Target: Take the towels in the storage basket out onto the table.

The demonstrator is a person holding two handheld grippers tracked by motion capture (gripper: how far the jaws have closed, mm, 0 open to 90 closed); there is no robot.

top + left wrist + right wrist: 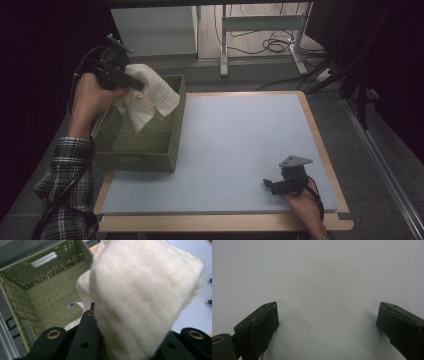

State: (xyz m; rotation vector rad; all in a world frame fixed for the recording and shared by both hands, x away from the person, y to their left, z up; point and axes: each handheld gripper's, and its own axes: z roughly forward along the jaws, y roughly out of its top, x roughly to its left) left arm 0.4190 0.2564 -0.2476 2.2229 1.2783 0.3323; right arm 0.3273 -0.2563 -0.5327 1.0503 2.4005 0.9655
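The left gripper (134,84) was what we looked at first: its jaws were closed tight on a cream-white cloth (148,95), and we saw it held up above the green woven basket (167,145) that stood at the left edge of the table (240,145). The cloth hung folded from the jaws, its lower end draped over the basket's open top — whether it touched the rim we could not tell. In the left gripper view the cloth (140,300) bulged up between the two black jaws, with the basket's (37,290) inside behind it. The right gripper (270,186) rested near the table's front right corner, well apart from the basket — its jaws (327,322) stood wide open with nothing between them, just the pale tabletop (322,270).
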